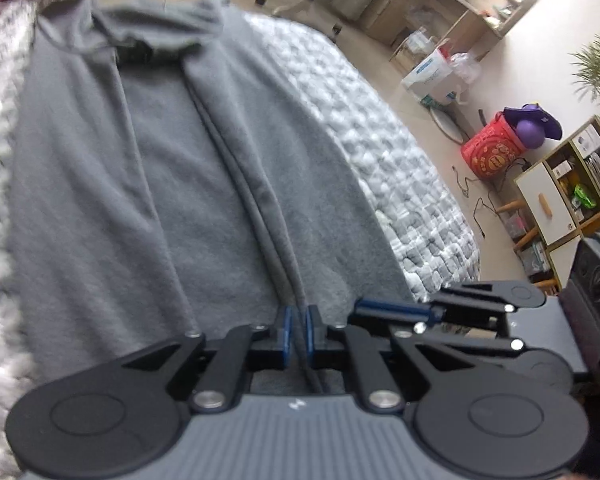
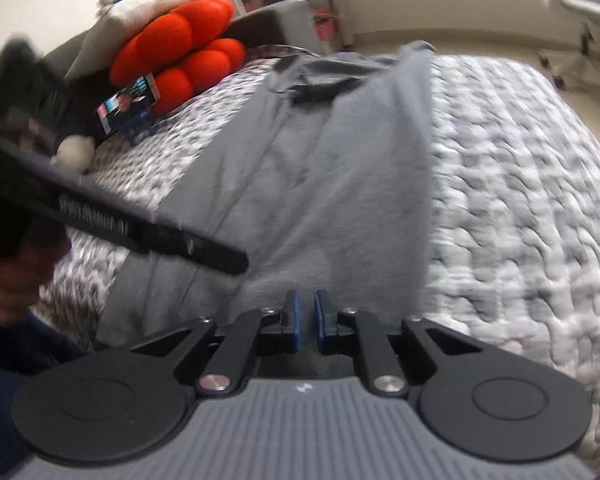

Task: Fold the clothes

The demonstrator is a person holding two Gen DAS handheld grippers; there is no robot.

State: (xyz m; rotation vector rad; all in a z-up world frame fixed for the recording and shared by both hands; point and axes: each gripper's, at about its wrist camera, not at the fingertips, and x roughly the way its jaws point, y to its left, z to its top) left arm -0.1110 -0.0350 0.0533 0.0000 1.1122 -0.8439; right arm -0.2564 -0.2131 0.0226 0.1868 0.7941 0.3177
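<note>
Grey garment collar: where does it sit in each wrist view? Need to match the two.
Left wrist: collar at upper left, at the far end of the grey garment, above the open front panels.
Right wrist: collar at upper centre, right of the orange cushion.
Shared landmark: the grey-and-white quilt under the garment.

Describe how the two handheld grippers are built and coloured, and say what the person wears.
Both are alike. The left gripper and right gripper have matte black linkage arms, two round black discs at the base, silver pivot bolts and blue pads on the fingers. A ribbed grey body bears a small white mark. The left gripper seen from the right wrist view shows raised lettering, too blurred to read. A dark blue sleeve shows.
</note>
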